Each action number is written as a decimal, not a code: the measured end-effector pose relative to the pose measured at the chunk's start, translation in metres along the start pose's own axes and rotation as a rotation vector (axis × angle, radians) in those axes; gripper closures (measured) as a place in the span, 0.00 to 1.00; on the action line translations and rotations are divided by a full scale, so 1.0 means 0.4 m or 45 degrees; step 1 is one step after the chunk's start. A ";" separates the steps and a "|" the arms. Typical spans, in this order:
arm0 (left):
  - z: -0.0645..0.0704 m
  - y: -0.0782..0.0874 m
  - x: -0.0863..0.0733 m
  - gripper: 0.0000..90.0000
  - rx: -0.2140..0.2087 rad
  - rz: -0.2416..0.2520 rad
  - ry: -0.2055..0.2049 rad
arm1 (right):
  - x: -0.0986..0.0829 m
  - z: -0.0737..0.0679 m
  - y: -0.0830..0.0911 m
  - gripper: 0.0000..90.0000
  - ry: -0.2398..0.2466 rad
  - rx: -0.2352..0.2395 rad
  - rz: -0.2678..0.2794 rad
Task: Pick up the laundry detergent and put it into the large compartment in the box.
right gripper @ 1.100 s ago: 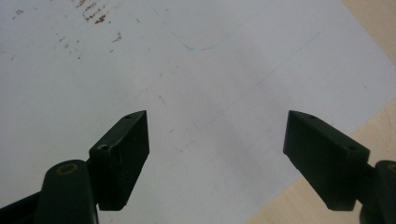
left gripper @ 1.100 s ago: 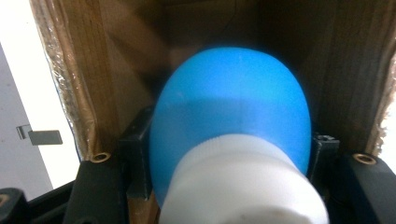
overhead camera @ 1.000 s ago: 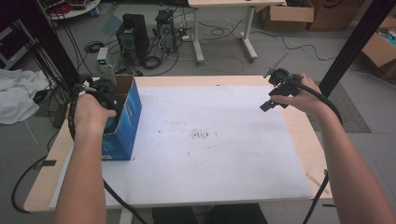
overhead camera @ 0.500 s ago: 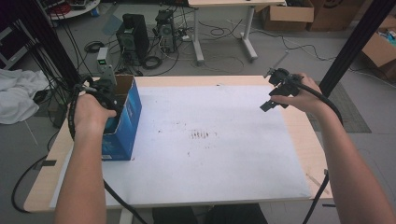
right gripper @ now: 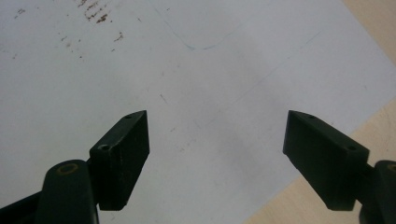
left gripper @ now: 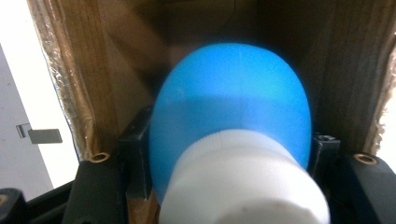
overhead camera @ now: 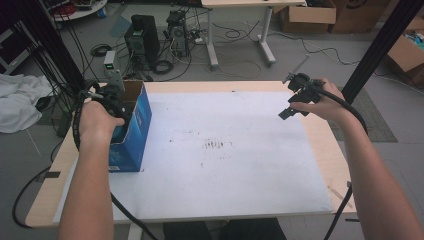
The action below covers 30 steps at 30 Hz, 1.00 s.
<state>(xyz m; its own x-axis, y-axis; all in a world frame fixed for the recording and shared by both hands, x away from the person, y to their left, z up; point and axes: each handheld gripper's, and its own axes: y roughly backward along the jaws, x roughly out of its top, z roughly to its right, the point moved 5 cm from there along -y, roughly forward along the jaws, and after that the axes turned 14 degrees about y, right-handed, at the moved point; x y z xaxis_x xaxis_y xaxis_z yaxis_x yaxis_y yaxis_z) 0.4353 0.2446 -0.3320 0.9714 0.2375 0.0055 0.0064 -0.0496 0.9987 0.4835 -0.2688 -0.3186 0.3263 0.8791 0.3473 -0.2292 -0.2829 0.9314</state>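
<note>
At the near left of the table, the left gripper (overhead camera: 116,111) reaches into the open top of a blue cardboard box (overhead camera: 134,131), its jaws clamped on either side of a blue bottle (left gripper: 231,112) with a white cap (left gripper: 243,182); the left gripper view places the bottle deep between the box's brown inner walls, its cap end toward the camera. The step in hand looks like drawing the bottle out of the box or settling it in, though which is not clear from here. Either way, the move would go best along the line of the box's walls, with the grip kept firm on the rounded body, since that smooth curve could slip or catch a flap at the rim. Across the white sheet (overhead camera: 225,150) from the box, well apart from it, the right gripper (overhead camera: 295,102) hangs above the table's far right corner with its jaws spread wide and nothing between them. It is free to steady the box should the box lift or slide. Beyond the box, past the table's far edge, computer towers (overhead camera: 145,35) stand amid cables on the floor.
</note>
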 end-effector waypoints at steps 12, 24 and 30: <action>0.001 0.037 -0.005 0.29 0.062 0.078 -0.053 | 0.004 -0.003 0.005 0.25 -0.001 -0.001 0.009; 0.005 0.125 -0.022 0.24 0.111 0.161 -0.117 | 0.008 -0.013 0.008 0.25 0.002 0.003 0.012; 0.037 0.186 -0.044 0.22 0.088 0.234 -0.218 | 0.011 -0.015 0.010 0.25 0.004 0.004 0.016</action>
<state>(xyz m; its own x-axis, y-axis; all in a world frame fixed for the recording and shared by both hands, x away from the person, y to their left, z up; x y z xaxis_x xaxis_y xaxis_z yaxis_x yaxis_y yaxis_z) 0.4222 0.2225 -0.2585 0.9837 0.0506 0.1723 -0.1635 -0.1446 0.9759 0.4786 -0.2640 -0.3139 0.3202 0.8767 0.3589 -0.2306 -0.2954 0.9271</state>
